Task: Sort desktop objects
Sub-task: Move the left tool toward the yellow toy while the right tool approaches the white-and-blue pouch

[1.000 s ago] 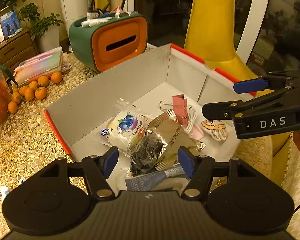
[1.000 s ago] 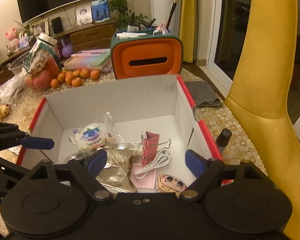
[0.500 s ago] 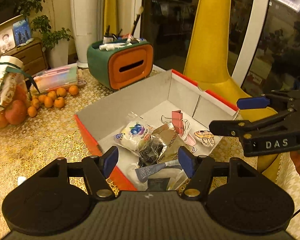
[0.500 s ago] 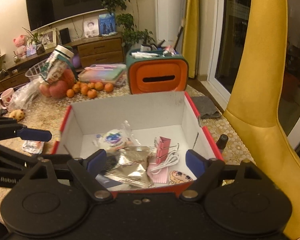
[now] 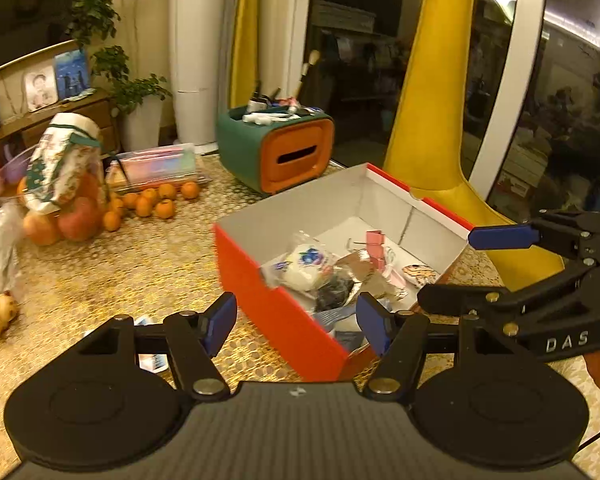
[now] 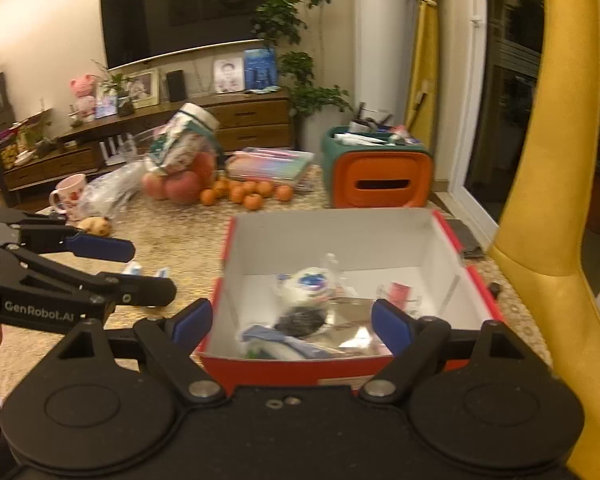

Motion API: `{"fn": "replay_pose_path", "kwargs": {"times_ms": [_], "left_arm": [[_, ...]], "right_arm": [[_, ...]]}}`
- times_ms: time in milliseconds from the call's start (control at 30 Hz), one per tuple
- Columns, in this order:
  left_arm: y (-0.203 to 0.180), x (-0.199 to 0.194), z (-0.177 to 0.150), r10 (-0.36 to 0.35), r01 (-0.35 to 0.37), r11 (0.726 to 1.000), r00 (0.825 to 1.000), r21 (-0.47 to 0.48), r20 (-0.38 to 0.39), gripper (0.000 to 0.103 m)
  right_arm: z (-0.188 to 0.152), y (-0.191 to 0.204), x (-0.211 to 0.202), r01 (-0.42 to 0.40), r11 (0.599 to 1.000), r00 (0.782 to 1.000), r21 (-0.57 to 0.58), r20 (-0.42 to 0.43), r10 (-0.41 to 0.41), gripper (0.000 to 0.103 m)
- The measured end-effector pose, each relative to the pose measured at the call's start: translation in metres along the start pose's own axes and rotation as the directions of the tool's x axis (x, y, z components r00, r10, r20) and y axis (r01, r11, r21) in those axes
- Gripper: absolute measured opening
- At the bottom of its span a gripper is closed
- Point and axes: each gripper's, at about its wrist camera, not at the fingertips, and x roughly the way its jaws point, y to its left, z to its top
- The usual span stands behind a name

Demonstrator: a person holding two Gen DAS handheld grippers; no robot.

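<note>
left wrist: faces box [image 5: 284,312] from its left corner | right wrist: faces box's near side | shared: box

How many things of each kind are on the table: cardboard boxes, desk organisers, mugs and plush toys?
Box: 1
Organiser: 1
Mug: 1
Plush toy: 1
Total: 4
</note>
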Motion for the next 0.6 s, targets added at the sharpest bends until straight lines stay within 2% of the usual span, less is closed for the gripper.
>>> {"fn": "replay_pose_path", "kwargs": {"times_ms": [233, 600], "left_arm": [[0.027, -0.019, -0.011, 0.043, -0.043, 0.999, 0.999, -0.018, 0.02, 0.065], [0.093, -0.02, -0.029, 0.095, -0.094, 0.995, 0.995, -0.041, 0.031, 0.065]], "right_arm": [[0.004, 0.043, 0.004, -0.055, 0.997, 0.998, -0.054, 0.021, 0.056, 0.086], [0.008, 0.101, 0.042, -0.053, 0.992, 0.999, -0.115, 0.002, 0.054, 0.087]]}}
